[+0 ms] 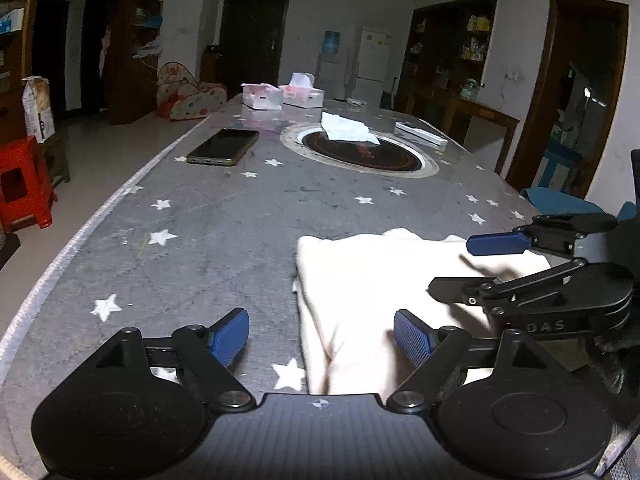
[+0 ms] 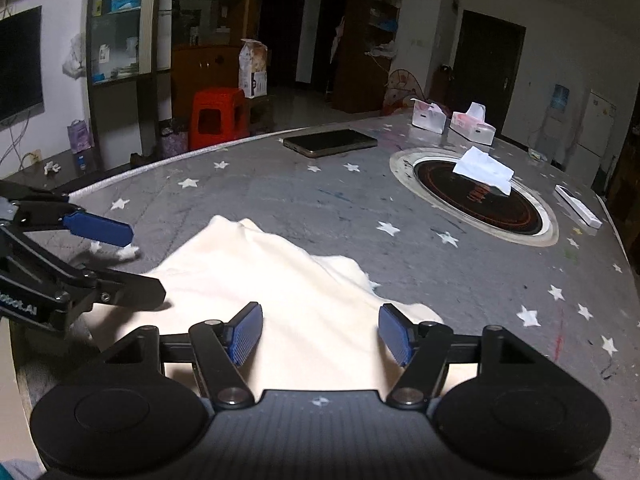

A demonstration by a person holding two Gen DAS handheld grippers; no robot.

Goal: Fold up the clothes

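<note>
A home living-dining room: star-patterned table point(image 1: 192, 248), fridge point(image 1: 372, 64), water dispenser point(image 1: 330, 54), TV point(image 2: 20, 64), cluttered shelves point(image 2: 120, 20).

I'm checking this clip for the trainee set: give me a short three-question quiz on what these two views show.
1. True or false: the left gripper has its jaws closed on the cream garment.
2. What lies on the dark round hob set in the table? A) the phone B) a white tissue C) a tissue box
3. Fill in: the phone lies flat near the table's ____ edge in the left wrist view.

Key:
1. False. Both the left gripper and the right gripper show jaws apart, pads off the cloth.
2. B, the white tissue.
3. Left.
</note>
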